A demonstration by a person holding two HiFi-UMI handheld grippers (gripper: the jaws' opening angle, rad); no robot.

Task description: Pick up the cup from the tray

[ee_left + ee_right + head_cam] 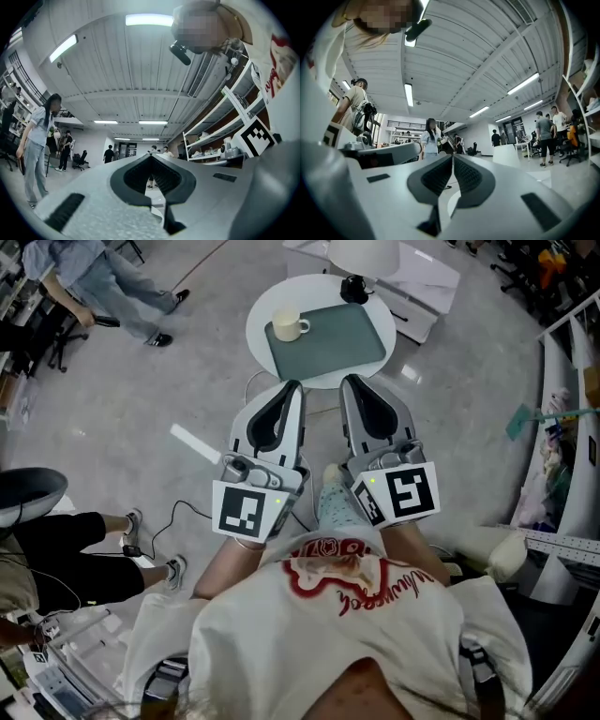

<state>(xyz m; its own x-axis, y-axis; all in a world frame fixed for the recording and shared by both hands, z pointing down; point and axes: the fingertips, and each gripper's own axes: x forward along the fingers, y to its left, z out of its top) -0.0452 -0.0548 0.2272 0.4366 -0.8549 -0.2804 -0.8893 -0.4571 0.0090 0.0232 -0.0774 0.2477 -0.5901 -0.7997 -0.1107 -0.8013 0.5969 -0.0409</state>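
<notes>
In the head view a cream cup [286, 326] with a handle stands at the left end of a grey-green tray [342, 341] on a small round white table [259, 322]. Both grippers are held close to my body, short of the table and apart from the cup. The left gripper [293, 386] [151, 157] has its jaws closed together with nothing between them. The right gripper [348, 381] [452, 156] is likewise shut and empty. Both gripper views look out over the room and ceiling, so the cup and tray do not show there.
A black object [353, 287] sits at the table's far edge beside a white dome [364, 254]. A person [98, 273] walks at the far left, and another sits at the left [66, 554]. Shelving [567, 427] lines the right side. A cable [183, 512] lies on the floor.
</notes>
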